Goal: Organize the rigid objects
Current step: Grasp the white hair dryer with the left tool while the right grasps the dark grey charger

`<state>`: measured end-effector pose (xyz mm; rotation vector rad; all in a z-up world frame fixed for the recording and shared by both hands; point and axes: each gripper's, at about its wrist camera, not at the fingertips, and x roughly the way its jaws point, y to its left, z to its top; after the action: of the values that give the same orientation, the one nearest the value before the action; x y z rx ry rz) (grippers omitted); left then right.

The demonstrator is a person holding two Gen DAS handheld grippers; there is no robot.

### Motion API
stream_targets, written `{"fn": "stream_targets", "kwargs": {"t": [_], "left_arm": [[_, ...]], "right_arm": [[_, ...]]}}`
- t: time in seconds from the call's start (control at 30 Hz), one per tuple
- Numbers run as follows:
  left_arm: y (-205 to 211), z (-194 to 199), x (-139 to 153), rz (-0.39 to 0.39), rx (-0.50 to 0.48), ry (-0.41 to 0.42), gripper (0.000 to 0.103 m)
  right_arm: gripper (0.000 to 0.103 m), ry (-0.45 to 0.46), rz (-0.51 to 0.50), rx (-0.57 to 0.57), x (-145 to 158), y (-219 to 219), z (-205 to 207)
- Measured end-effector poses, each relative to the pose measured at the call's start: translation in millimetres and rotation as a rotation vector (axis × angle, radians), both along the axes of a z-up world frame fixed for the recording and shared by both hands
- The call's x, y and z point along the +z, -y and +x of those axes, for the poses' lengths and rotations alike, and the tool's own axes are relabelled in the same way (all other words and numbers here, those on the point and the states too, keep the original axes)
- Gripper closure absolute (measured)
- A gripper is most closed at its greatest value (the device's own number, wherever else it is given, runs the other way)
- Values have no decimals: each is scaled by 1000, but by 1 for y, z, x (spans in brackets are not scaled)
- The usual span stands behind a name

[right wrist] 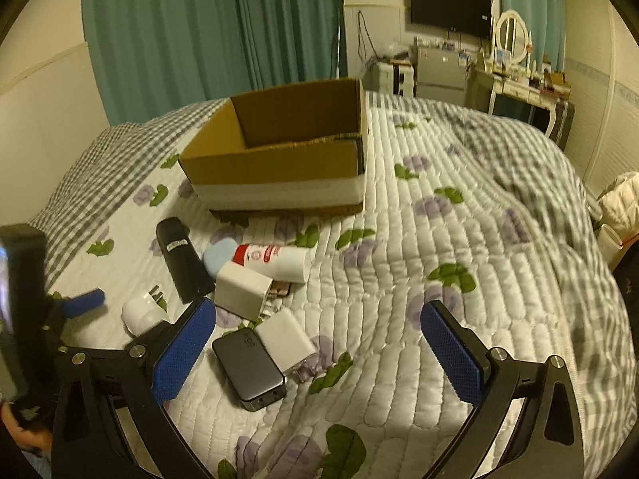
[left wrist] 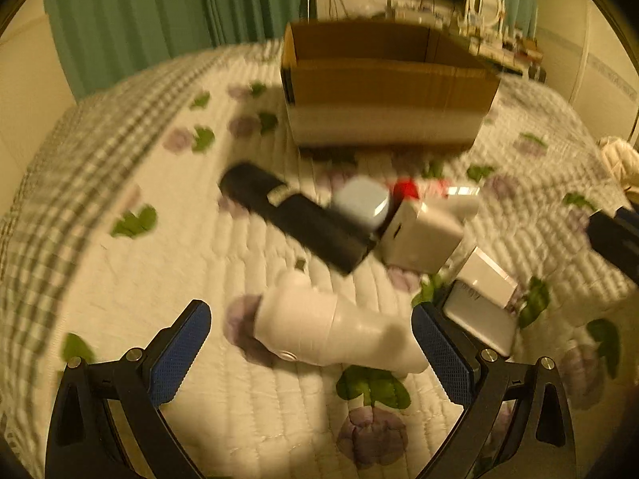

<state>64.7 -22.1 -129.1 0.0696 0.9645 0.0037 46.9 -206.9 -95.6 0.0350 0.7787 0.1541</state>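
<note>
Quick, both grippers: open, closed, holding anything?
Left gripper: open, straddling the white plastic plug-in device, not gripping.
Right gripper: open, empty.

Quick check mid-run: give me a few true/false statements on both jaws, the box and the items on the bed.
1. The left gripper has its jaws open around the white device. True.
2. The right gripper holds the grey power bank. False: it is open and empty; the power bank lies on the quilt.
3. The cardboard box is shut. False: open-topped.
4. The black cylinder lies outside the box. True.
</note>
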Motion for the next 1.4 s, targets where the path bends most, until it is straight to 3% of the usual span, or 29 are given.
{"fn": "stream_targets", "kwargs": {"t": [0.17,0.3,0.33,0.37,0.47,0.57,0.73,0.87,0.93,1.0,1.2,1.4], "left_arm": [[3,13,-24,-93,-27,-109,0],[9,14,-29,-77,-48,-116,2],[7,14,-27,-88,-57,-115,5],[4,12,-25,-99,-57,-110,18],[-12,10,-15,-173,-29,-91,37],[-27,7,-5,-250,-41,-80,43],[-24,3,5,-237,-82,-55,44],[-27,-3,16,-205,-81,-15,45],[-33,-2,21,-176,-68,4,45],[-39,-3,27,-161,-54,21,45],[-49,-5,34,-143,-34,39,45],[-46,-9,37,-132,-39,50,45]], "right_arm": [[0,-33,5,1,-6,0,5],[0,-49,-13,2,-9,-2,8],[0,-52,-18,0,-10,-2,8],[0,-55,-26,-3,-10,-3,8],[0,-61,-55,0,-11,-8,9],[0,-78,-99,17,-14,-16,11],[1,-197,-134,150,-33,-41,19],[17,-321,-185,252,-60,-64,29],[30,-368,-197,276,-71,-70,32],[51,-414,-184,300,-80,-75,34],[59,-380,-183,300,-72,-82,19],[59,-363,-207,286,-71,-93,21]]}}
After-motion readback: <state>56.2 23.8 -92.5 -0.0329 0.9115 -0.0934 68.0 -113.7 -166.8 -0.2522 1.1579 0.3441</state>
